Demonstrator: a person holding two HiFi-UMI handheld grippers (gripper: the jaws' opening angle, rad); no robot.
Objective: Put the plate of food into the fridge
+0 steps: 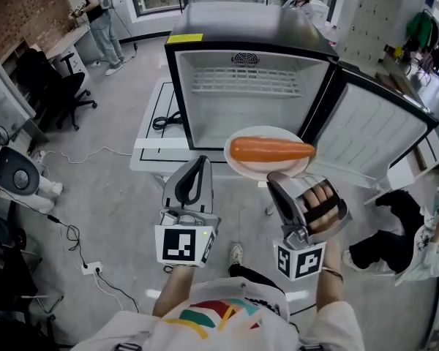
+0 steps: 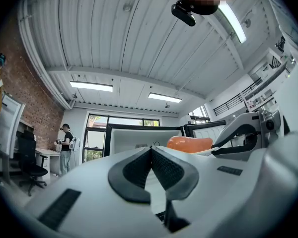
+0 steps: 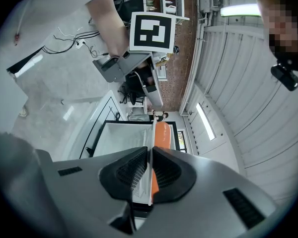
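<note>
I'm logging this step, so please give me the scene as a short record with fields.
Held item: round white plate carrying an orange carrot
Right gripper: shut on the plate's rim
Left gripper: shut, holding nothing
Fridge: black-framed white mini fridge, wire shelf inside
Fridge door: open, swung to the right
Plate position: before the opening, not yet inside

The room was bright and evenly lit; ceiling strip lights [image 2: 91, 86] glared white in both gripper views; the fridge interior [image 1: 252, 104] looked washed out; shadows on the floor [image 1: 124, 189] were soft; fisheye distortion bent the edges and blackened the gripper views' corners.
</note>
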